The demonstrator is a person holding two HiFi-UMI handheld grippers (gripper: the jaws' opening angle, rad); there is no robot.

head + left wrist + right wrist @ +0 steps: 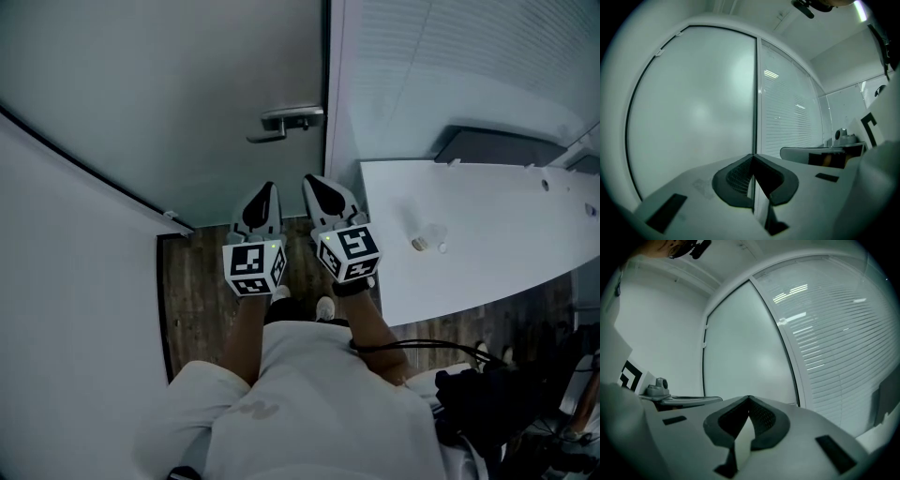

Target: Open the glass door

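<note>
- Glass door (pixel 178 94) fills the upper left of the head view. It is frosted and looks closed against its frame.
- Its lever handle (pixel 291 120) sits at upper centre, untouched.
- Left gripper (pixel 267 192) and right gripper (pixel 317 185) are side by side at frame centre, pointing at the door. Both are below the handle and apart from it.
- Jaws of both are closed tip to tip, with nothing between them.
- Step in hand, as I judge it: the approach, with no contact yet.
- The next move likely calls for one gripper to rise to the lever. It can press down with closed jaws or open to clamp it, then swing the door.
- Counter (pixel 487 216) is at right and carries a small pale item (pixel 422 243), too small to identify. No container shows contents.
</note>
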